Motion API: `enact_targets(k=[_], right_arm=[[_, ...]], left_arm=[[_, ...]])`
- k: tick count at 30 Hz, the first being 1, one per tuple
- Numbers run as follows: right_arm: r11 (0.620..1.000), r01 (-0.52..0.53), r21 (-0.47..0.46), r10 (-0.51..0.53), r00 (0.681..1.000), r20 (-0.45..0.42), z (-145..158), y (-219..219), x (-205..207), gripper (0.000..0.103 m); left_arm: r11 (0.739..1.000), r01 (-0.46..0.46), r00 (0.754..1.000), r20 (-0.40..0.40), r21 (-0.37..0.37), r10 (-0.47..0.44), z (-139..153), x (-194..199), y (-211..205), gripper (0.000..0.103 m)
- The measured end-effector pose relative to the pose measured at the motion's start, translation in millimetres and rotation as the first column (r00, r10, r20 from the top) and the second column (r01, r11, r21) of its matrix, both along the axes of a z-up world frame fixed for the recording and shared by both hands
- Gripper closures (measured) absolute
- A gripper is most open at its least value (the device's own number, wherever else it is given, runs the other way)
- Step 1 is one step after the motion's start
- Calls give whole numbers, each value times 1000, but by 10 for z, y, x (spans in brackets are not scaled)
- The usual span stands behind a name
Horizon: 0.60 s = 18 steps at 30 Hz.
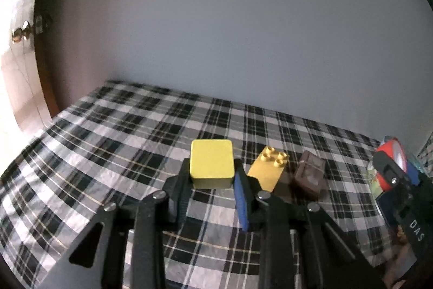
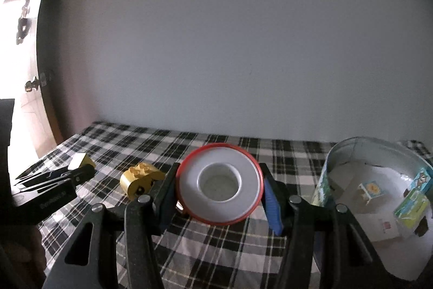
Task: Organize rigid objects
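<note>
On the black-and-white plaid tablecloth (image 1: 113,137), at the left, the left gripper (image 1: 212,172) pinches a flat yellow rounded-square block (image 1: 211,162), lifted clear of the cloth. Right of it lie a gold studded plastic brick (image 1: 268,171) and a dark brown block (image 1: 310,176). Further right, the right gripper (image 2: 219,187) clamps a red-rimmed white round lid (image 2: 219,182), beside a round metal tin (image 2: 351,151) holding small cards.
</note>
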State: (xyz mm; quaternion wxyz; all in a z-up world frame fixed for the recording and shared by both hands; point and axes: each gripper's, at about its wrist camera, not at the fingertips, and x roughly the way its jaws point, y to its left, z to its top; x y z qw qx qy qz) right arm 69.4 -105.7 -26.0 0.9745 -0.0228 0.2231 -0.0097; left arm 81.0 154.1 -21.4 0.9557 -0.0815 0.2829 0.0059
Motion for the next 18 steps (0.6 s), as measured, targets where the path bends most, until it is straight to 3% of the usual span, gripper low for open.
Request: enact_targets(k=[18], right_arm=[[998, 13, -58, -11, 999, 35, -4, 119, -76, 46]], left_arm=[[997, -31, 998, 60, 71, 27, 69, -108, -151, 75]])
